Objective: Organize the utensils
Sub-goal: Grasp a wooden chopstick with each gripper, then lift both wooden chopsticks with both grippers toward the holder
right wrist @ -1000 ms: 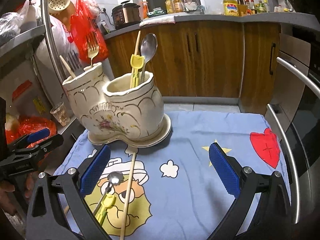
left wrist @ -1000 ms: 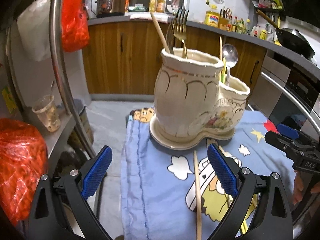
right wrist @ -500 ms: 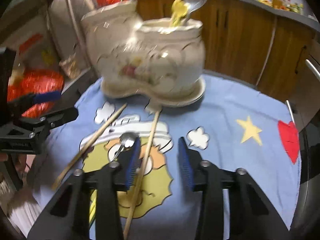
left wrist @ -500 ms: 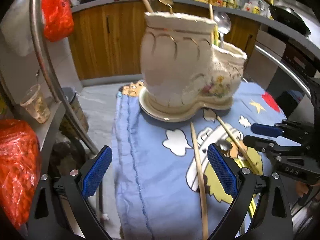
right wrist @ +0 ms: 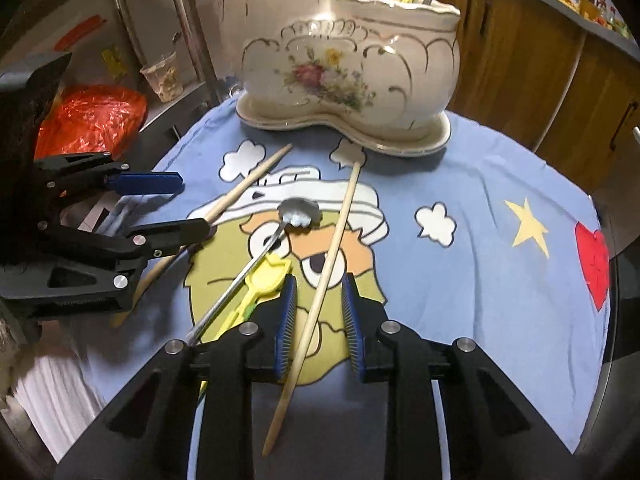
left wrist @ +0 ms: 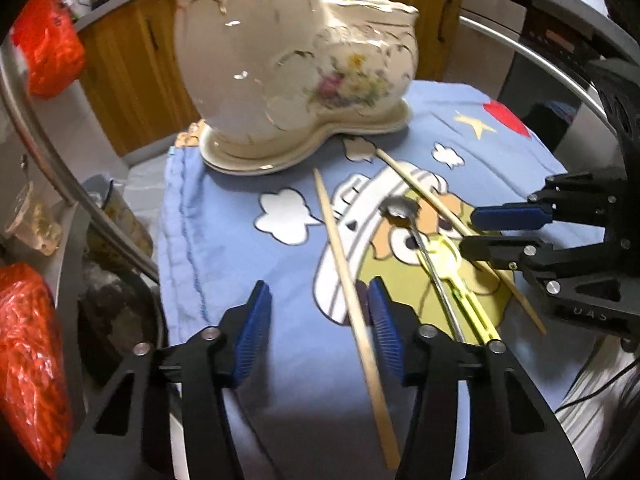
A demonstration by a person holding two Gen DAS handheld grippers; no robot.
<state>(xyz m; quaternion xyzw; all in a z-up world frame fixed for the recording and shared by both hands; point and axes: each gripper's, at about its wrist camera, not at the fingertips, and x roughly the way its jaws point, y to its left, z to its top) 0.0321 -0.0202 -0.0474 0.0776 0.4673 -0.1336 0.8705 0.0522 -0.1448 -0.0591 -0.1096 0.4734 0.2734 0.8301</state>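
The left gripper [left wrist: 316, 320] and right gripper [right wrist: 319, 312] (both just closing, pads not touching) each have 1 chopstick [left wrist: 352, 280] [right wrist: 332, 248] between them on the blue cloth [right wrist: 460, 168].

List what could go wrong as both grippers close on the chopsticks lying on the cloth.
1. The right gripper, jaws just closing, straddles one chopstick well off its middle; lifted, it may tilt or slip.
2. The left gripper has the other chopstick hard against one pad; it could roll away.
3. The spoon and yellow utensil lie beside the right gripper and may get knocked.
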